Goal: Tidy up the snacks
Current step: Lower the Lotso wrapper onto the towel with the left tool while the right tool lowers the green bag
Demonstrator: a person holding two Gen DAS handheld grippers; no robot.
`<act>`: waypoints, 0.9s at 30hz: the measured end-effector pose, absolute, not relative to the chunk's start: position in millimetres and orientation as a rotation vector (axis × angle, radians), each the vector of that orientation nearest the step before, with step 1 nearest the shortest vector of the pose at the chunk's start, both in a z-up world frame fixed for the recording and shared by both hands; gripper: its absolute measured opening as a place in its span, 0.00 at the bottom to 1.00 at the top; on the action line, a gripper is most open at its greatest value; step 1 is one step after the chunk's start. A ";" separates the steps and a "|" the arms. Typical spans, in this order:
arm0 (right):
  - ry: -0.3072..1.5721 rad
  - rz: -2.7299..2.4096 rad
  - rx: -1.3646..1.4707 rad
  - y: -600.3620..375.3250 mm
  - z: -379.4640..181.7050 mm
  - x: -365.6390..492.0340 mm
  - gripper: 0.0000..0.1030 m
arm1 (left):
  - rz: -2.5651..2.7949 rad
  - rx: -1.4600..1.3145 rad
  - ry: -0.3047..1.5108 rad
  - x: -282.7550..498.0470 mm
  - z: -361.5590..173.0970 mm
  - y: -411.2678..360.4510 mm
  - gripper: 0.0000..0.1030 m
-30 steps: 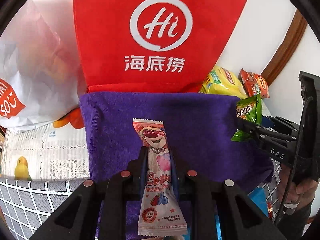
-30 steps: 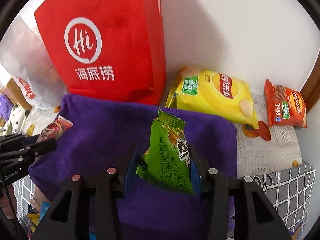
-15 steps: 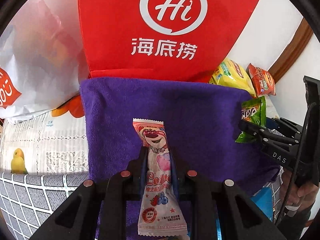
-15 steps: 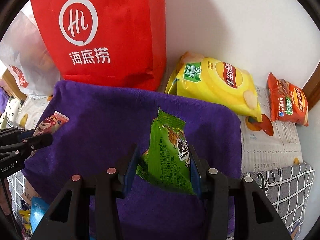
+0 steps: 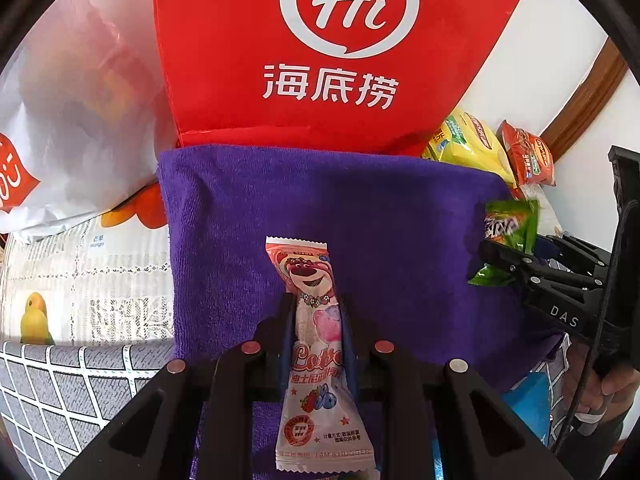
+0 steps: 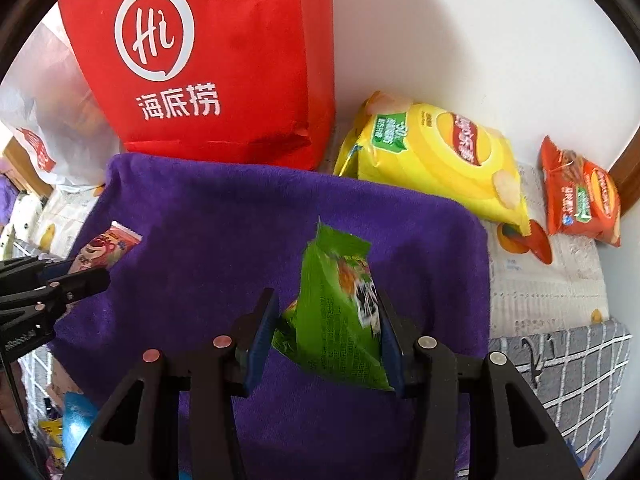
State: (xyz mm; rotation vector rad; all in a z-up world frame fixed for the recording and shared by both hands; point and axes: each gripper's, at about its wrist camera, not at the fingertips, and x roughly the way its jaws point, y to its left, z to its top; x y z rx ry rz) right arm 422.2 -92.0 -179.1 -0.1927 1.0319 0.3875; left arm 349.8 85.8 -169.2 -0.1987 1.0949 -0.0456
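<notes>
Pink bear-print candy packet (image 5: 312, 344) clamped lengthwise in the left gripper (image 5: 314, 320), jaws narrow, pinched on its middle so the top sticks out over the purple towel (image 5: 380, 216). Green snack packet (image 6: 340, 316) squeezed between the right gripper (image 6: 326, 332) pads, also above the towel, likely carried for sorting. Behind the towel, red tote bag (image 5: 320, 52) upright, contents hidden. Right of the towel, yellow chip bag (image 6: 440, 156) and orange snack bag (image 6: 580, 200) already grouped against the wall. Left of the towel, white plastic bag (image 5: 72, 120), contents unclear.
</notes>
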 end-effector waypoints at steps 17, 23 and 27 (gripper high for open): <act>0.945 0.423 -0.160 -92.8 -147.3 409.3 0.59 | -0.055 -0.194 1.110 348.4 -169.5 88.5 0.20; 0.925 0.421 -0.139 -95.6 -140.3 408.4 0.60 | -0.055 -0.192 1.112 348.5 -170.2 88.7 0.20; 0.918 0.414 -0.142 -95.3 -138.2 407.8 0.60 | -0.065 -0.203 1.118 348.3 -171.3 89.8 0.20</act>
